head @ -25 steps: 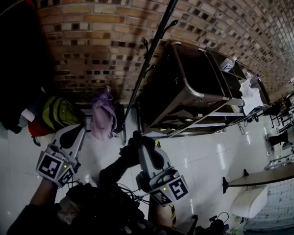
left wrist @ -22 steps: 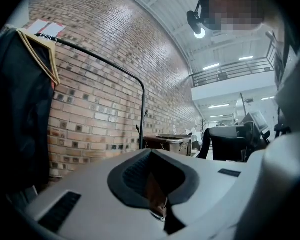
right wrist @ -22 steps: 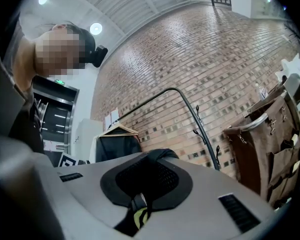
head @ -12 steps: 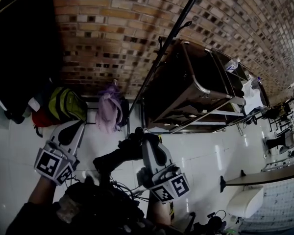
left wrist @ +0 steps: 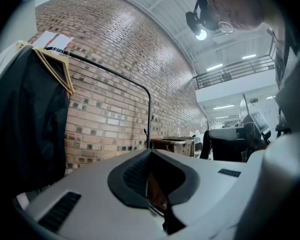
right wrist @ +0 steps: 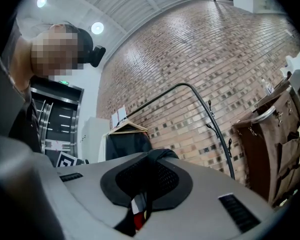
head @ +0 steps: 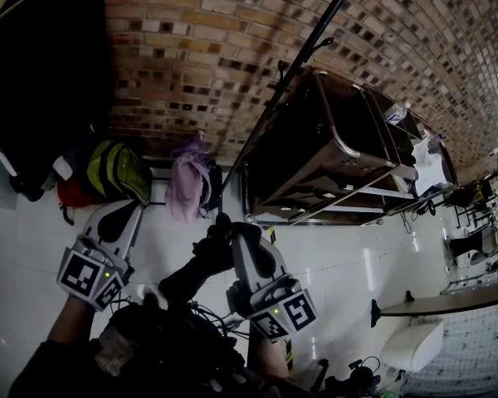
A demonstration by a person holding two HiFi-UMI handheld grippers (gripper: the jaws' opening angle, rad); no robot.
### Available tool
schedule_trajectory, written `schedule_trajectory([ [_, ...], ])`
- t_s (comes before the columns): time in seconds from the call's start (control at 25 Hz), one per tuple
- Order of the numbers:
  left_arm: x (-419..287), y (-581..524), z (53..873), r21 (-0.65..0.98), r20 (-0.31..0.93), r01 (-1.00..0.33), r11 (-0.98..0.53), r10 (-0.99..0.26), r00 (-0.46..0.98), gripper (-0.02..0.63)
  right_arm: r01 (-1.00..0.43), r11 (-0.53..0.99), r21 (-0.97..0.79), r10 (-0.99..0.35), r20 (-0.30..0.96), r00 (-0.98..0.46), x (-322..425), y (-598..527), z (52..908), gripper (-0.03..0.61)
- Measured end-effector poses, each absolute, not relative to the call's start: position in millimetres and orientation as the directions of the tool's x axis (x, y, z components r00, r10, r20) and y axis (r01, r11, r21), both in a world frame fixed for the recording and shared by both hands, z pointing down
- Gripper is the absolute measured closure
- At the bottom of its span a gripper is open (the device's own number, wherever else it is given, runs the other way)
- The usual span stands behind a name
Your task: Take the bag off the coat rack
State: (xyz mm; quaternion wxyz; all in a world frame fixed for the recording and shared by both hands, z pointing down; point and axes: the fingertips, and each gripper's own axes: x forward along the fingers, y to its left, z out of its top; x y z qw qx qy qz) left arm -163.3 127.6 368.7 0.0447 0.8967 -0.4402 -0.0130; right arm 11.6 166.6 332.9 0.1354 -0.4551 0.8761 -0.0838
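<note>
Hanging from the right gripper [head: 232, 235], whose jaws pinch its black strap [right wrist: 159, 159], the bag [head: 187, 274] runs long from the jaw tips down-left toward the person, near the coat rack [head: 292, 75] foot. Only the right gripper view shows the pinched strap; the left gripper [head: 131, 214] is closed, empty.

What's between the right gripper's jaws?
A black strap, pinched by the shut right gripper; the black bag hangs from it. How far in the strap reaches is hidden by the jaws.

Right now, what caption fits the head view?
Right tongs grip a black fabric bag strap beside the black metal coat rack.
</note>
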Motion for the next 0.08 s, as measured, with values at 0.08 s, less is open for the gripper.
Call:
schedule_trajectory([
  [0.08,-166.8,128.6,367.2,0.09,0.015,-0.792,-0.603,-0.795,0.607,0.574,-0.761,0.59,-0.268,-0.806,-0.152,-0.571,3.5,170.4,331.9,0.56],
])
